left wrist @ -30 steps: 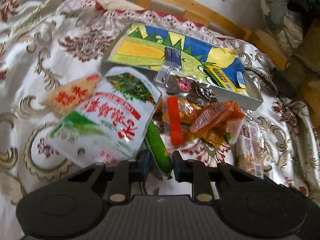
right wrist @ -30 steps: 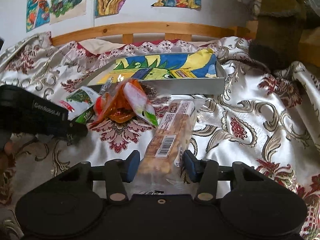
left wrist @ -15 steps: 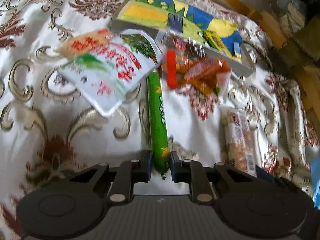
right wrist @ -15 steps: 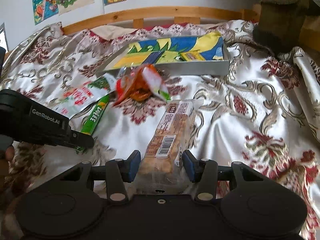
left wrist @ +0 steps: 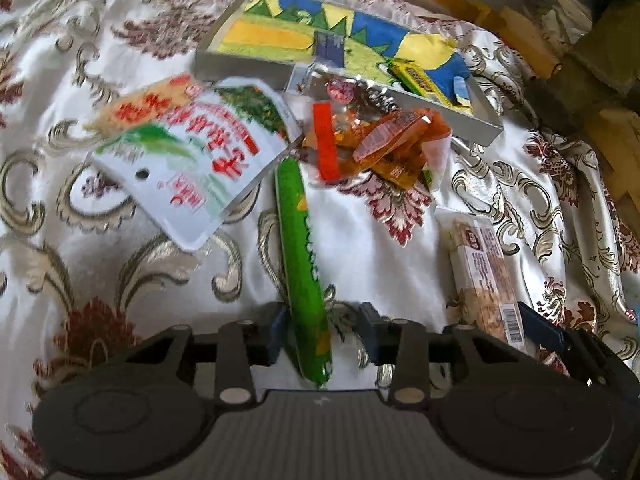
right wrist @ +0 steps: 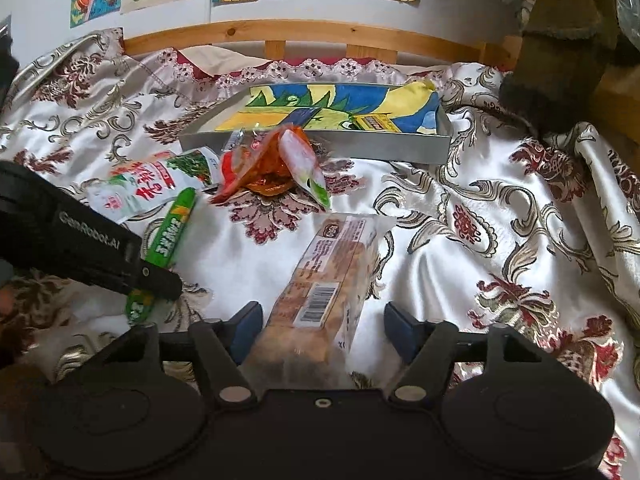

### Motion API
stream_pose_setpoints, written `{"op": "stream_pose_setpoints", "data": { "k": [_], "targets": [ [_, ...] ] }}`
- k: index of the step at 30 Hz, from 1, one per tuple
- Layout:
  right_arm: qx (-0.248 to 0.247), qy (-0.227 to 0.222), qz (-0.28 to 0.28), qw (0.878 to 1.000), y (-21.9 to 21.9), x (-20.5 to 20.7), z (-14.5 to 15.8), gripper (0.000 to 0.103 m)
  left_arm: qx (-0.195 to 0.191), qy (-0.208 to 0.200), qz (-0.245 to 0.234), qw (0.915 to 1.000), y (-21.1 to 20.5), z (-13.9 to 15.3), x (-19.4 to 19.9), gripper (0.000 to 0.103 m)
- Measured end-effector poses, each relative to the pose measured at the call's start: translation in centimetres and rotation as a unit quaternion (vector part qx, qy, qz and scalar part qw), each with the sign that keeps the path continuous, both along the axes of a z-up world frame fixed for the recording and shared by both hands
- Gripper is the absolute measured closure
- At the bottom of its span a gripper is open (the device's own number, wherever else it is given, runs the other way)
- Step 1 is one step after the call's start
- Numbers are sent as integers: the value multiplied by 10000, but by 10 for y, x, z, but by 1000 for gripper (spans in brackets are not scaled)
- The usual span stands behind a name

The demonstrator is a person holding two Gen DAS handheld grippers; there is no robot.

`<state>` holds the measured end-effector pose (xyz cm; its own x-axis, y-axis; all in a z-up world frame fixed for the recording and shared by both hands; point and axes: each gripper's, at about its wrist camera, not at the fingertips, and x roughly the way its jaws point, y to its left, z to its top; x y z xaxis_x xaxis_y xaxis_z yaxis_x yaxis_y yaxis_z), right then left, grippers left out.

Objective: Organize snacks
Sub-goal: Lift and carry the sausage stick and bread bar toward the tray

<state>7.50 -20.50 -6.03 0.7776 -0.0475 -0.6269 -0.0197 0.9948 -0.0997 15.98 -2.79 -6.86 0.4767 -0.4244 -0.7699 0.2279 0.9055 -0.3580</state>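
We see both grippers with jaws that have just been opening. The left gripper [left wrist: 322,330] stands moderately wide, its pads clear of the long green plastic-wrapped sausage stick [left wrist: 301,248] lying between them on the patterned satin bedspread [left wrist: 120,264]. The stick's long axis runs away from that claw toward the shallow grey tray with a colourful painted floor [right wrist: 320,148]. The right gripper [right wrist: 322,326] is wider, straddling the clear-wrapped oblong biscuit packet [right wrist: 328,276], which also points trayward. We judge each snack nearest its own hand, released short of the tray.
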Motion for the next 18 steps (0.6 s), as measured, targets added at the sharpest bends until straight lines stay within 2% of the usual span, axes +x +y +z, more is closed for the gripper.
{"op": "stream_pose_setpoints", "data": {
  "k": [5,9,10,12,14,16,18],
  "targets": [
    [-187,-190,-7,9996,5,8,-5,23,216,-376,-35,9991,-8,6,2,40],
    [-426,-178,-8,9989,11,11,-10,23,261,-556,101,9981,-7,8,5,40],
    [-456,-167,-24,9988,11,12,-11,23,234,-548,140,9981,-6,7,5,41],
    [-496,-178,-65,9986,12,13,-12,25,207,-522,202,9982,-4,6,7,51],
    [-514,-203,-78,9984,12,12,-13,30,210,-500,283,9981,-1,4,8,59],
    [-506,-206,-77,9985,12,12,-13,38,202,-475,340,9981,0,4,8,63],
    [-492,-200,-45,9986,13,11,-13,42,214,-468,357,9980,1,4,9,68]
  ]
}}
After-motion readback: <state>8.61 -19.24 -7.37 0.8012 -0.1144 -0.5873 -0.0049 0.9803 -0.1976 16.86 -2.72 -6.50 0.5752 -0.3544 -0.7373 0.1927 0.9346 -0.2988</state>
